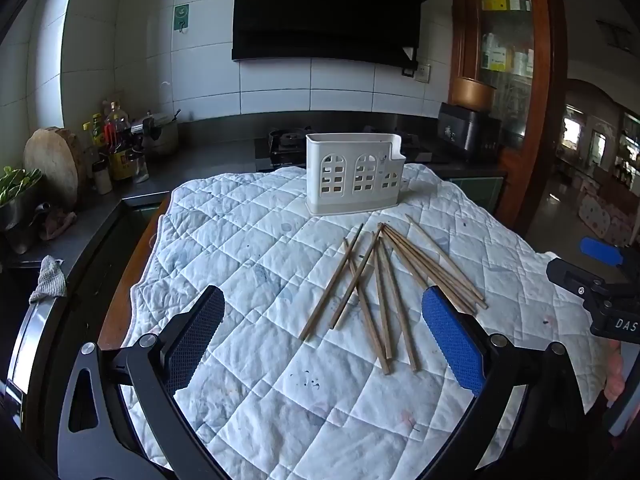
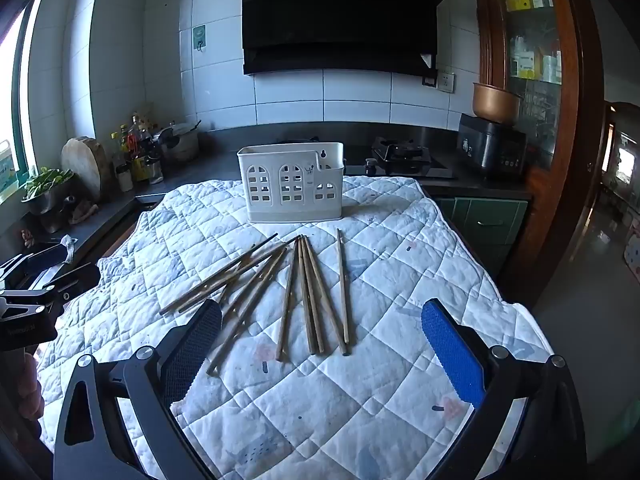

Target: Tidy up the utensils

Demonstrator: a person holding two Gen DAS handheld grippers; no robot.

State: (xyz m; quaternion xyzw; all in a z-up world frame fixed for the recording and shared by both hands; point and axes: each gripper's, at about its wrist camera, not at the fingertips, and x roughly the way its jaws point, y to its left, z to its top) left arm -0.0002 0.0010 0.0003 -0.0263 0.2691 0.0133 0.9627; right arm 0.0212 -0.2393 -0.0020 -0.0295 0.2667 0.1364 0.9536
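Note:
Several wooden chopsticks [image 1: 384, 284] lie loose on a white quilted cloth [image 1: 260, 264], fanned out in front of a white plastic utensil holder [image 1: 354, 174] that stands upright at the cloth's far side. My left gripper [image 1: 322, 320] is open and empty, held above the cloth just short of the chopsticks. In the right wrist view the chopsticks [image 2: 308, 296] lie ahead of my right gripper [image 2: 320, 332], which is open and empty; the holder [image 2: 292, 182] stands beyond. The right gripper also shows at the left wrist view's right edge [image 1: 600, 292].
The cloth covers a table with a wooden edge [image 1: 128, 280]. Behind runs a dark counter with a gas stove [image 2: 400, 156], bottles [image 1: 116, 144], a round cutting board [image 1: 54, 160], a rice cooker [image 2: 492, 148] and a wooden cabinet [image 2: 532, 60].

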